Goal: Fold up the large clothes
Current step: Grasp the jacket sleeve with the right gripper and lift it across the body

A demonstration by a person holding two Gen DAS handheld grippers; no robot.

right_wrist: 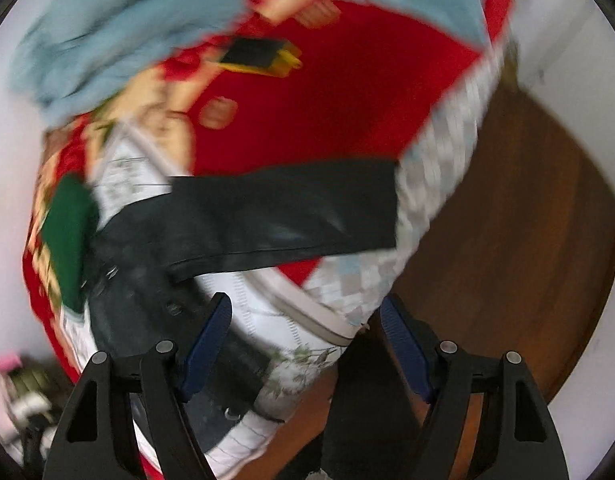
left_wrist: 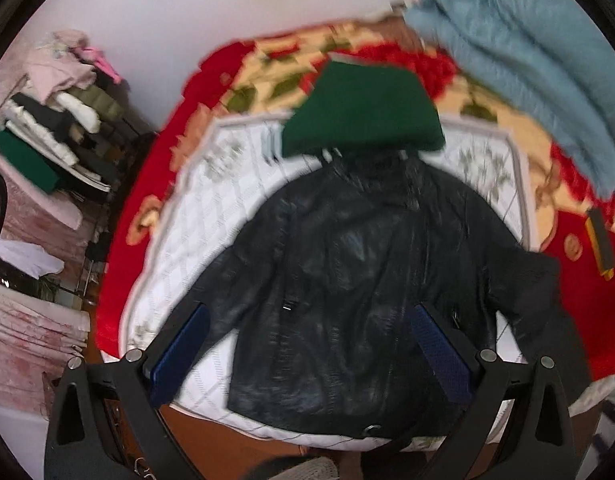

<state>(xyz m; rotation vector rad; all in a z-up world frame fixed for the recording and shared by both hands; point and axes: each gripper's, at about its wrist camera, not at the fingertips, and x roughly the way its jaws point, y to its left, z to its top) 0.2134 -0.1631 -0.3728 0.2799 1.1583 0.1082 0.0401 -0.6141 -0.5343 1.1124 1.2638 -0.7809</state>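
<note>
Left gripper (left_wrist: 307, 350) jaws wide apart, holding nothing, above black jacket (left_wrist: 359, 264) spread on white quilt (left_wrist: 211, 216). Right gripper (right_wrist: 307, 344) likewise agape, unladen; sleeve (right_wrist: 291, 208) stretched toward 3 o'clock. Judged step: pre-fold, grasp sleeve next. Green garment (left_wrist: 359, 112) at 12 touches collar, may obstruct; blue blanket (left_wrist: 539, 60) at 1.

The left gripper (left_wrist: 307, 344) hovers over the lower half of the black jacket (left_wrist: 347, 260), jaws spread wide, blue pads (left_wrist: 441, 354) on either side of the jacket's front, gripping nothing. The right gripper (right_wrist: 305, 344) hangs above the jacket's hem corner near the bed edge, its jaws likewise parted and empty, one blue pad (right_wrist: 205, 346) over the jacket.
</note>
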